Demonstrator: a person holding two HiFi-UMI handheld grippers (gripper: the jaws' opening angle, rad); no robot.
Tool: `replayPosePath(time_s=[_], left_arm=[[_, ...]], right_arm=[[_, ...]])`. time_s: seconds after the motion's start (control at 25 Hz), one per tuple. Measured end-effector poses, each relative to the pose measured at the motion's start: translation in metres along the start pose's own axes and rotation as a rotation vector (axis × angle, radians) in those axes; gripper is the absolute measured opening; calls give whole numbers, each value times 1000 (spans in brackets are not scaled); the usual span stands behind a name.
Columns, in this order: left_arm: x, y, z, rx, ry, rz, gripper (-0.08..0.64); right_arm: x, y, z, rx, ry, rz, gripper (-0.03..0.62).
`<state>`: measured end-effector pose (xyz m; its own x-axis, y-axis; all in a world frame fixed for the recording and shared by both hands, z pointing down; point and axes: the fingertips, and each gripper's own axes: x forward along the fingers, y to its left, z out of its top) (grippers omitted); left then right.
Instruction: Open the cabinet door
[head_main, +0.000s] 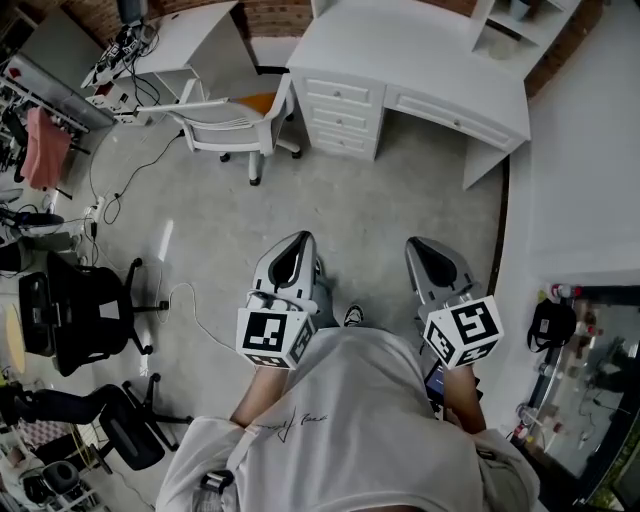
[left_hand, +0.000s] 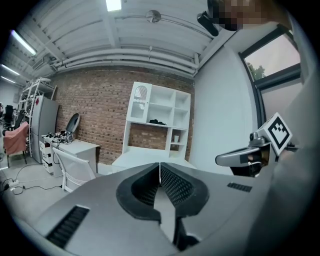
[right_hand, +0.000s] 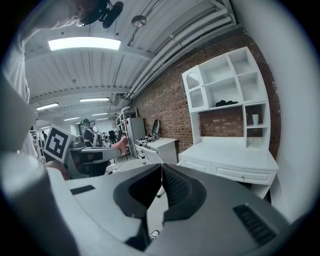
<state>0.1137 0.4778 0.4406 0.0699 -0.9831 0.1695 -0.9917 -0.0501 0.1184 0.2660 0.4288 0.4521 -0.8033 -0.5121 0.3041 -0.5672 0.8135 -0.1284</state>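
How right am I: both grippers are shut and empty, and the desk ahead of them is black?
Only the colour is wrong: the desk is white, as the head view shows. The left gripper and the right gripper are indeed shut and empty.

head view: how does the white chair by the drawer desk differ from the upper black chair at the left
The white chair is white with an orange seat patch; the black chair is black all over. The white chair stands near the drawer desk; the black chair stands at the left edge by a floor cable. Both rest on star-shaped bases.
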Motion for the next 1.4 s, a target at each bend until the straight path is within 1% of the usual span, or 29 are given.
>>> replayPosePath(time_s=[0.24,0.6,0.8,1.12,1.4], left_arm=[[35,31,14,-12,-8,-19,17],[94,83,42,-16,-12,-80,17],[127,116,57,-5,-9,-114,17],[168,182,89,5,-36,-141,17],[189,224,101,3,-51,-174,17]], right_arm=[[41,-8,22,-23,11,-7,25],[106,-25,58,-19,15,-66,25],[149,-33,77,-18,13,-96,25],[224,-31,120,-35,-14,-120,25],[268,-25,137,-36,-26,-146,25]])
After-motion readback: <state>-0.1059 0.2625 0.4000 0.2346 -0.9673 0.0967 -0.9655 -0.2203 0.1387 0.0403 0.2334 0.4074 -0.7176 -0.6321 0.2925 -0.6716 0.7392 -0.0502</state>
